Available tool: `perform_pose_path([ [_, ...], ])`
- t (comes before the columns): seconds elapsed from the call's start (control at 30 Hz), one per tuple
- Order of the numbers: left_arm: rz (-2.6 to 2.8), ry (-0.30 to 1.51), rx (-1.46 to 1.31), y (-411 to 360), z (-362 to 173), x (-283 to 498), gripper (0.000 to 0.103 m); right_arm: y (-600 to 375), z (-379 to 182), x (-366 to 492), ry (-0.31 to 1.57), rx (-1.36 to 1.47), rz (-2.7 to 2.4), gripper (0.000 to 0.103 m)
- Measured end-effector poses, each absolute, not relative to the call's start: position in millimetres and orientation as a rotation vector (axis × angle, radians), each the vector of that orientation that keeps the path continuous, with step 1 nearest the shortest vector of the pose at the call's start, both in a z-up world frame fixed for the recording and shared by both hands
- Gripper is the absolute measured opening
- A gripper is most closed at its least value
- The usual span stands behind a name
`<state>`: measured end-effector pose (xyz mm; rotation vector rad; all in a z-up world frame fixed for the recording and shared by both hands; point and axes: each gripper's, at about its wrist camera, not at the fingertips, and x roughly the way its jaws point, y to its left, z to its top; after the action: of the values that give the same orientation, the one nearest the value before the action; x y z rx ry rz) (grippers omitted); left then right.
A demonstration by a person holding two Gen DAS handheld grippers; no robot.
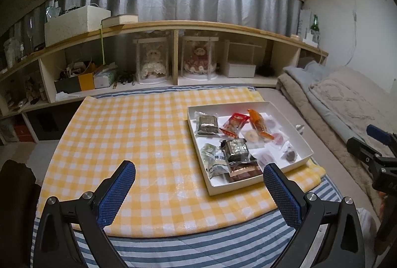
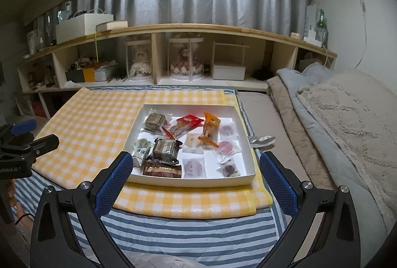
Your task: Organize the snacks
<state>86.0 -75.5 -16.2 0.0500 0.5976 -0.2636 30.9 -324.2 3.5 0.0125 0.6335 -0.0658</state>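
Observation:
A shallow white box (image 2: 198, 180) (image 1: 224, 187) lies on the yellow checked cloth (image 1: 129, 144) and holds several wrapped snacks: foil packs (image 2: 165, 147), a brown bar (image 2: 162, 170), a red packet (image 2: 188, 120), an orange packet (image 2: 211, 126) and clear-wrapped round cookies (image 2: 194, 166). My left gripper (image 1: 198, 178) is open and empty above the cloth, left of the box. My right gripper (image 2: 194, 171) is open and empty, held in front of the box's near edge. A crumpled silver wrapper (image 2: 261, 140) lies just right of the box.
A low wooden shelf (image 2: 173, 28) with doll cases, boxes and a green bottle (image 2: 321, 25) runs along the back wall. Folded blankets (image 2: 347, 119) lie at the right. A blue striped mat (image 2: 186, 230) lies under the cloth.

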Motion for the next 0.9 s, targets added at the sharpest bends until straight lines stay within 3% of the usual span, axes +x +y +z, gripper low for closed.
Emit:
perform_pose_path([
  [0.9, -0.266, 0.556, 0.04, -81.7, -23.1, 75.6, 0.103, -326.0, 5.1, 24.1, 0.607, -0.001, -0.084, 0.103],
])
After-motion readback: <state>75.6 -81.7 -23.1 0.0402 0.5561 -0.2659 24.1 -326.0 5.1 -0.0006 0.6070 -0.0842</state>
